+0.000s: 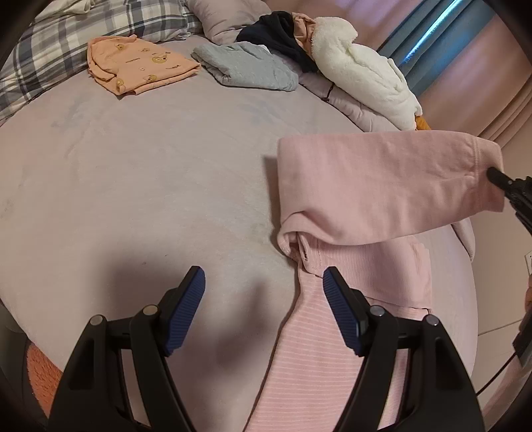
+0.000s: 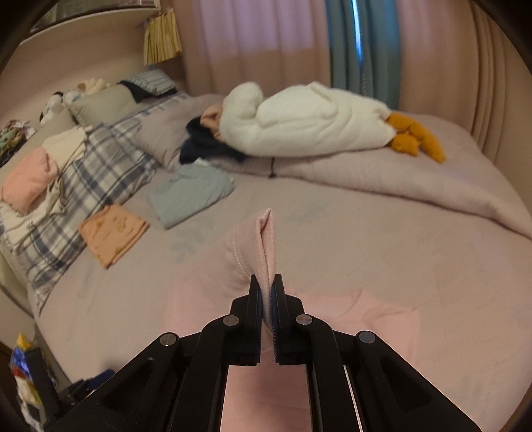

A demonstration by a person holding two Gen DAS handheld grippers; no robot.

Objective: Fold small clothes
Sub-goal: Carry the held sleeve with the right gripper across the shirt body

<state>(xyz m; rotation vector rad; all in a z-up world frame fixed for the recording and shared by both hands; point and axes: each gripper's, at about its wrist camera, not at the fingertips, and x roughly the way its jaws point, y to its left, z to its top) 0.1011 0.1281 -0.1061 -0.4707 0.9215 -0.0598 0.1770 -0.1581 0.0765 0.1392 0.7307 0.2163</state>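
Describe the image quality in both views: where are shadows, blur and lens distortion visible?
Left wrist view: the open left tongs cast a soft dark shadow on the bedsheet, and the bed bulges from fisheye distortion. Right wrist view: the pink garment clamped in the right tongs looks blurred up close; the curtains glow pink and the corners are black.

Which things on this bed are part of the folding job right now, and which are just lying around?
In the job:
- pink garment, edge clamped in the right tool
- left tool, open, holding nothing
- folded orange top
- folded grey garment

Just lying about:
- white goose plush
- plaid pillow
- dark clothing
- curtains
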